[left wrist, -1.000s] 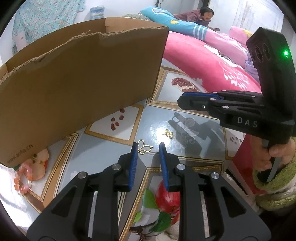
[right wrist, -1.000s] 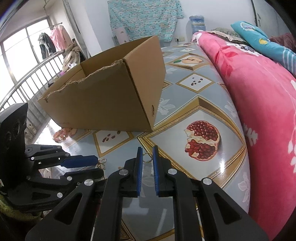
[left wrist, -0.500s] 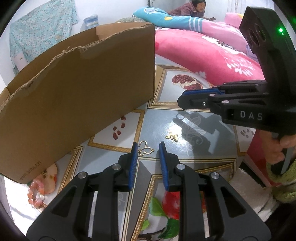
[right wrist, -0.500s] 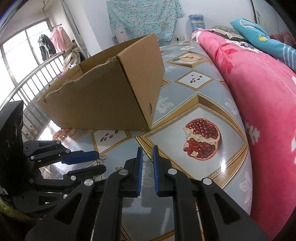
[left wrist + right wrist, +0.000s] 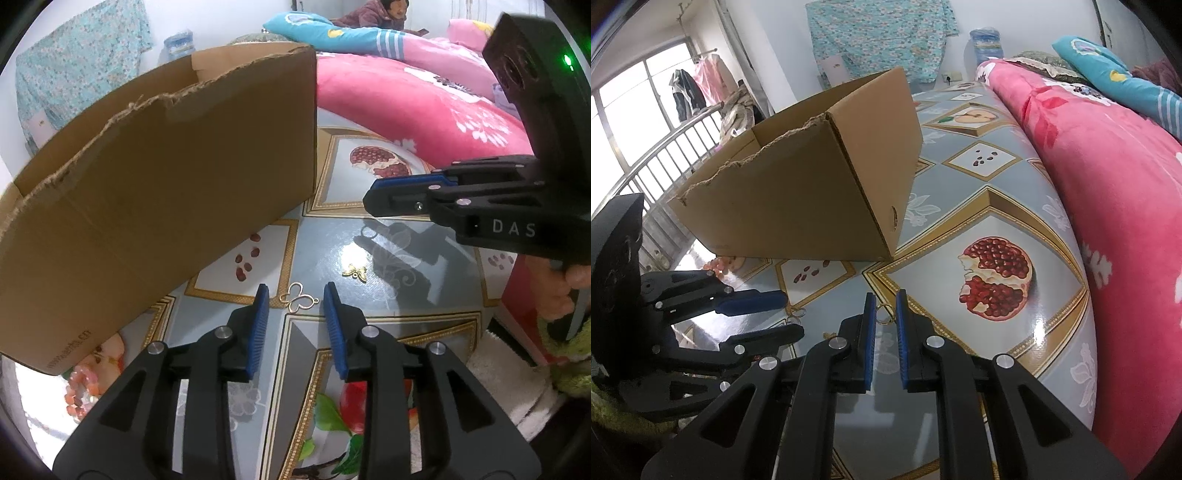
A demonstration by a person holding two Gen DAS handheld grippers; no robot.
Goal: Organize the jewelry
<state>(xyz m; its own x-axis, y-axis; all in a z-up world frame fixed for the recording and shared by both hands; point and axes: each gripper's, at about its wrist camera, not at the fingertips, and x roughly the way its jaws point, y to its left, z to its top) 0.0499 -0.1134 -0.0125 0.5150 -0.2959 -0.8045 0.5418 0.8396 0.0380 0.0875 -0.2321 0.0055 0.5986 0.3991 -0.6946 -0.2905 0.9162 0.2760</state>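
Note:
A gold butterfly-outline charm (image 5: 299,301) lies flat on the fruit-patterned tabletop (image 5: 325,229). My left gripper (image 5: 295,297) hovers over it. Its jaws are opening, with the charm between the blue fingertips and untouched. A small solid gold butterfly (image 5: 354,272) lies just beyond. Further right a thin gold ring (image 5: 367,232) lies under my right gripper (image 5: 373,201). In the right wrist view the right gripper (image 5: 885,306) is nearly closed and holds nothing, and the ring (image 5: 885,314) shows on the table past its tips. The left gripper (image 5: 786,315) is at the left.
A large open cardboard box (image 5: 166,184) stands on the table at the left and behind the charms. A pink bead bracelet (image 5: 79,391) lies by its near corner. A bed with a pink blanket (image 5: 1108,184) borders the table, and a person (image 5: 384,14) lies far back.
The left gripper's jaws have spread wider around the butterfly-outline charm, and its view has rolled a little. The right gripper has kept still and narrow.

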